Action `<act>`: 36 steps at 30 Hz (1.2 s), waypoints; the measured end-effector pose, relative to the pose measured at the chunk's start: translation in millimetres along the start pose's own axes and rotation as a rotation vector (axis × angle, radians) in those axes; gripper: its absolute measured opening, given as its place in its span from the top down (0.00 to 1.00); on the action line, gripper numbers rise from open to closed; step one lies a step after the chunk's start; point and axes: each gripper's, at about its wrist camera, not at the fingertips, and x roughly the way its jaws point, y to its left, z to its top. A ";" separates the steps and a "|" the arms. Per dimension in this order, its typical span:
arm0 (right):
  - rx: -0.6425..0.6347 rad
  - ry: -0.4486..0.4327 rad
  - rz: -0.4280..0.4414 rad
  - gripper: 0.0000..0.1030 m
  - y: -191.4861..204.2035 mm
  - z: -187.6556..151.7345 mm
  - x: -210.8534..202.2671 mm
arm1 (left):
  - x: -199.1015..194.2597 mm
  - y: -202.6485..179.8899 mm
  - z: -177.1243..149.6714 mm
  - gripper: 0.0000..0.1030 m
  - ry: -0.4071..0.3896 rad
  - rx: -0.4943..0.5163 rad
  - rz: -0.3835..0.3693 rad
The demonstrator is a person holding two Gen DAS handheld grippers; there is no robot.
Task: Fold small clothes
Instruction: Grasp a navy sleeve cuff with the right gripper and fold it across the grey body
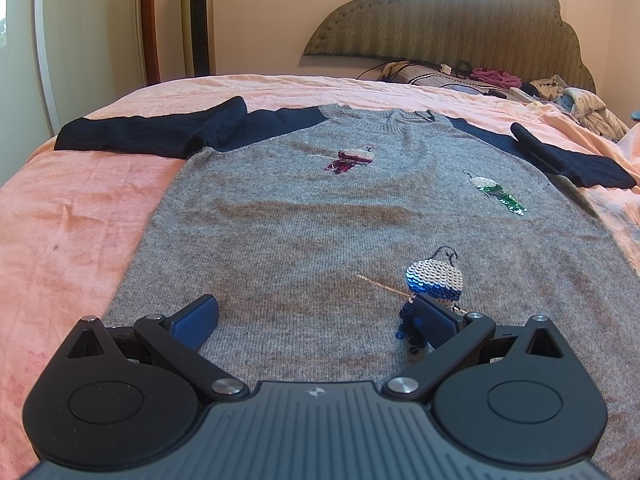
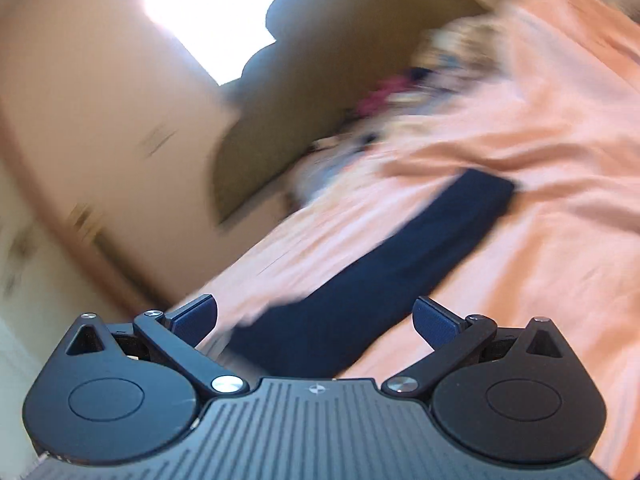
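Spread flat, front up, across a pink bed (image 1: 80, 208): a small grey sweater (image 1: 304, 224) with dark sleeves, filling the middle of the left wrist frame, neck toward the headboard (image 1: 440, 28) at upper right. Laid out that way, presumably, to give clean lines for folding. Poised low over the hem at the bottom of the frame, the left gripper (image 1: 316, 316), jaws spread and empty, one pad just beside a sequin bird (image 1: 434, 280). Flung out toward the left edge and doubled on itself, one dark sleeve (image 1: 152, 132); at right, the other sleeve (image 1: 576, 164) angled out over the sheet. In the blurred right wrist frame, the right gripper (image 2: 316, 316), likewise released and holding nothing, lined up along that sleeve (image 2: 384, 264), apparently for the first fold inward. Bare sheet on both sides of the sweater; clutter (image 1: 520, 88) only near the headboard, well apart.
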 end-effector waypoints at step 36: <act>-0.206 0.368 0.378 0.33 150.3 -181.7 17.4 | -7.4 25.8 1.7 0.00 -0.063 -0.157 -0.123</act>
